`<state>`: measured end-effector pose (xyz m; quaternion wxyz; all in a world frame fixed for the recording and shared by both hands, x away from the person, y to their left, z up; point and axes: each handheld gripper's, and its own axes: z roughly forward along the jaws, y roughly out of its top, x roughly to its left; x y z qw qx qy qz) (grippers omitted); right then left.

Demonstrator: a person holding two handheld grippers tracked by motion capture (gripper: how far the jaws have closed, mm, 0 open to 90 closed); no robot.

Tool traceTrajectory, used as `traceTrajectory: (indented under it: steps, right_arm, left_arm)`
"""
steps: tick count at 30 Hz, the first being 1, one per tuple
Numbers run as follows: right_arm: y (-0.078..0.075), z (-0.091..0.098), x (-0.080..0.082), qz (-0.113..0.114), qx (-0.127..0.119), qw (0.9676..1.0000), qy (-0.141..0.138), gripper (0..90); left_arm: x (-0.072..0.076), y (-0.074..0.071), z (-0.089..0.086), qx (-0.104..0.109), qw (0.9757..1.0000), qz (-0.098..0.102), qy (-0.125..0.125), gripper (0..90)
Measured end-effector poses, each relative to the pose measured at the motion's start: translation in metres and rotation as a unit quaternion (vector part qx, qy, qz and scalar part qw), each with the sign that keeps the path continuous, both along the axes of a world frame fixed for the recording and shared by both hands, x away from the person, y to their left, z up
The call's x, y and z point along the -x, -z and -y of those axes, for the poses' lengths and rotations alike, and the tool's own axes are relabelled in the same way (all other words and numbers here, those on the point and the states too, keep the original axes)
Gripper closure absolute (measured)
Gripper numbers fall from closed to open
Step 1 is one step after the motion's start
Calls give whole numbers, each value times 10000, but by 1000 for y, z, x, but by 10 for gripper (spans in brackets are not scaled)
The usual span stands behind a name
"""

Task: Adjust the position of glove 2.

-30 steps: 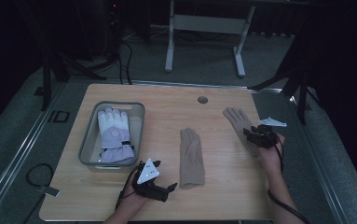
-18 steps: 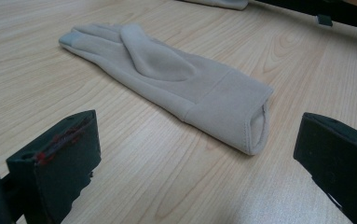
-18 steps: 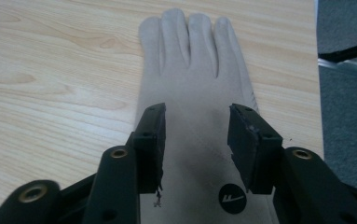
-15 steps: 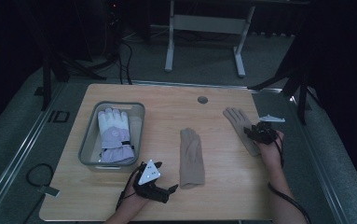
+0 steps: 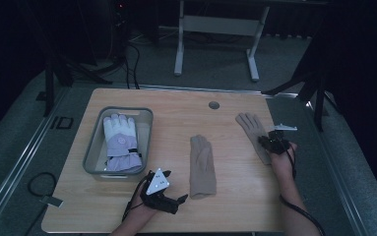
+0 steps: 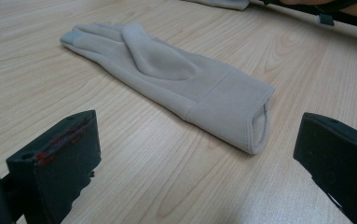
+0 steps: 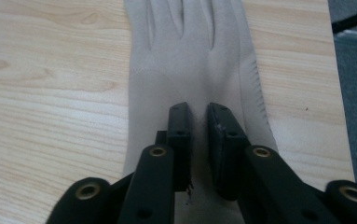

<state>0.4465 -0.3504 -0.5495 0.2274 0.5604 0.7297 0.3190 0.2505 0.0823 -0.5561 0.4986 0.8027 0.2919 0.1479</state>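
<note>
Two beige gloves lie flat on the wooden table. The one at the right edge has my right gripper on its palm. Those jaws have just been closing, and in the right gripper view they pinch a fold of the glove's fabric. The other beige glove lies in the middle with its cuff towards me. My left gripper rests near the front edge, open. Its jaws stand wide apart just short of that cuff, touching nothing.
A grey bin at the left holds a white and lavender ski glove. A round cable hole sits at the back of the table. The right glove lies close to the table's right edge. A metal frame stands beyond.
My right gripper has sunk a little onto the right glove and its jaws have come together on the fabric. The left gripper has stayed where it was.
</note>
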Motion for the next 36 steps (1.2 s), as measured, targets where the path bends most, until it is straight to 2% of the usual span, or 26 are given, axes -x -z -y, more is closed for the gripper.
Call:
traceTrajectory:
  steps: [4, 9, 12, 13, 14, 15, 18, 19, 21, 22, 24, 26, 28, 33, 34, 36]
  right_arm:
    - [-6, -6, 4, -73, -118, 9995, 292, 834]
    - [-22, -14, 16, 141, -262, 9985, 455, 836]
    - [-33, -19, 28, 251, -460, 9971, 544, 836]
    - [-33, -19, 28, 251, -460, 9971, 544, 836]
    - [-37, -21, 33, 279, -452, 9968, 604, 836]
    - [-41, -23, 43, 343, -545, 9954, 706, 835]
    - [-44, -26, 50, 360, -512, 9951, 761, 835]
    - [-47, -30, 63, 429, -563, 9939, 851, 835]
    - [-49, -34, 74, 447, -618, 9931, 887, 834]
    - [-49, -36, 80, 460, -678, 9923, 931, 834]
    - [-48, -42, 90, 488, -537, 9934, 886, 833]
    - [-47, -45, 100, 427, -638, 9934, 853, 831]
    - [-43, -49, 110, 472, -626, 9930, 880, 830]
    - [-29, -56, 122, 319, -650, 9937, 854, 828]
    - [-22, -57, 125, 211, -710, 9932, 900, 827]
    - [-17, -60, 126, 136, -622, 9939, 901, 825]
  left_arm:
    - [0, 0, -1, 11, 10000, -3, -11, 6]
    - [-1, -1, -1, 19, 10000, -1, -39, 6]
    - [0, -2, -2, 31, 10000, 25, -43, 6]
    - [0, -2, -2, 31, 10000, 25, -43, 6]
    - [0, -3, -2, 43, 10000, 31, -56, 6]
    - [0, -3, -2, 45, 10000, 34, -57, 6]
    - [0, -3, -2, 37, 10000, 38, -44, 6]
    - [0, -3, -2, 43, 10000, 36, -40, 6]
    - [0, -4, -2, 40, 10000, 38, -32, 6]
    - [0, -4, -2, 58, 10000, 47, -36, 6]
    - [0, -5, -2, 64, 10000, 66, -38, 6]
    - [1, -6, -2, 46, 9999, 100, -34, 6]
    - [1, -6, -2, 40, 9999, 140, -32, 6]
    - [1, -7, -2, 25, 9998, 173, -5, 6]
    - [1, -7, -3, 27, 9998, 174, -7, 6]
    - [1, -7, -3, 40, 9998, 172, -10, 6]
